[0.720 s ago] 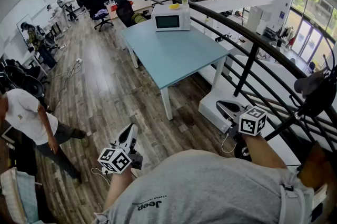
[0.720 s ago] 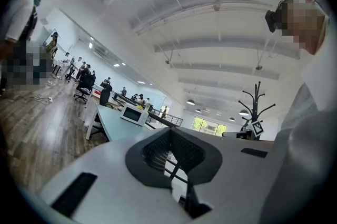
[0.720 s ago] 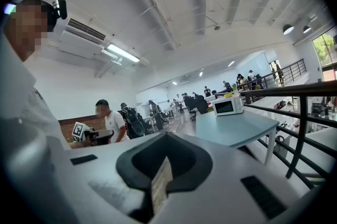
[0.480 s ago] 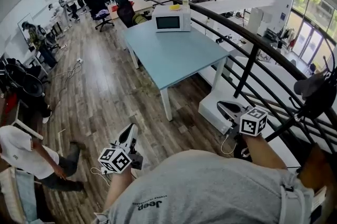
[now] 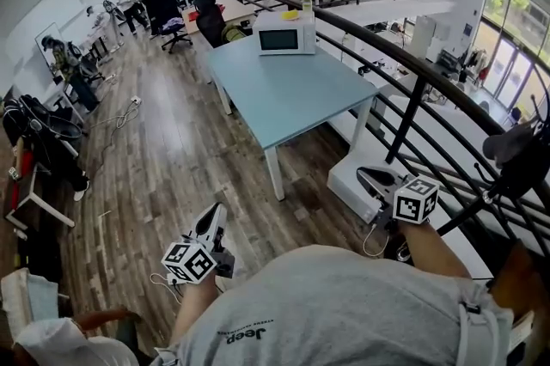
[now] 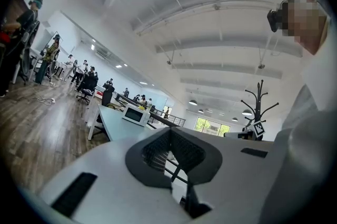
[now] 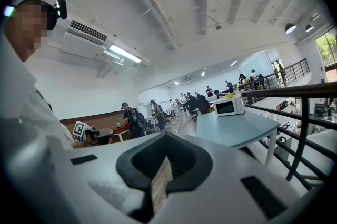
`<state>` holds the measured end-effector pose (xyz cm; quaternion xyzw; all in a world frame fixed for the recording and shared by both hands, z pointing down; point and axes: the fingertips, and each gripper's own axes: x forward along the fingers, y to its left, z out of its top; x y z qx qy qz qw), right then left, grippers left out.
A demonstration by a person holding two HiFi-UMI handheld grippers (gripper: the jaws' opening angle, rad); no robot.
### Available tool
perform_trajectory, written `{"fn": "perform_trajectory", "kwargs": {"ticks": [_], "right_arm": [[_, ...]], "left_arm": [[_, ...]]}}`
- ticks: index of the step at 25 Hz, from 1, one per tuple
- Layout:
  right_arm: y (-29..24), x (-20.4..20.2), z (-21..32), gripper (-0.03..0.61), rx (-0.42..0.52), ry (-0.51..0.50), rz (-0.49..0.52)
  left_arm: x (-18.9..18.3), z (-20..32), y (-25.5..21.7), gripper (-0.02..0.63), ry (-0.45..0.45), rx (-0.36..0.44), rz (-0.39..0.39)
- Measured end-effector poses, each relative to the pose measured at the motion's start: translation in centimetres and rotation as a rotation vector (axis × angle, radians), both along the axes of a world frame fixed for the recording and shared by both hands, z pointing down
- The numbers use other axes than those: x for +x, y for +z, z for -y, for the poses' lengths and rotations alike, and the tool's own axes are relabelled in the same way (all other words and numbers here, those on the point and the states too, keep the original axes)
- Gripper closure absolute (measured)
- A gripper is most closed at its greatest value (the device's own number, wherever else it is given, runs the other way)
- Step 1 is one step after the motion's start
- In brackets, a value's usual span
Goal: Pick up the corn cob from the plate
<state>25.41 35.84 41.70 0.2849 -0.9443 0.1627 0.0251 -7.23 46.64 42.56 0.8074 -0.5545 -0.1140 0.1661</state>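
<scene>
Both grippers are held low in front of the person's grey shirt, well short of the table. My left gripper [image 5: 211, 216] [image 6: 171, 153] is shut with nothing in it and points along the wooden floor. Beside the railing, my right gripper [image 5: 368, 176] [image 7: 162, 168] is shut too, also holding nothing. Far ahead a white microwave [image 5: 281, 33] [image 7: 228, 106] [image 6: 135, 114] stands on the far end of a blue-green table [image 5: 288, 89] [image 7: 237, 128]. A small yellow thing [image 5: 287, 13] lies on top of the microwave, too small to tell what it is. No plate can be made out.
A black metal railing [image 5: 412, 89] runs along the right, close to my right gripper. Wooden floor [image 5: 163, 149] stretches to the left, with a cable [image 5: 120, 115] across it. Several people sit at desks at the back. A person [image 5: 69, 338] crouches at the lower left.
The person in the white shirt at the lower left has moved down toward the frame's corner. Both grippers stay where they were, still shut.
</scene>
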Motion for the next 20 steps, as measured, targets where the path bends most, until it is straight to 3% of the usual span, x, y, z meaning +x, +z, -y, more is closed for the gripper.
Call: {"fn": "perform_trajectory", "kwargs": {"ticks": [11, 20], "right_arm": [[-0.4, 1.8, 0.8, 0.572, 0.002, 0.007, -0.001], [-0.6, 5.3, 1.7, 0.572, 0.030, -0.028, 0.013]], "left_arm": [[2.0, 0.4, -0.6, 0.603, -0.005, -0.009, 0.017], [6.9, 1.3, -1.2, 0.604, -0.011, -0.020, 0.046]]}}
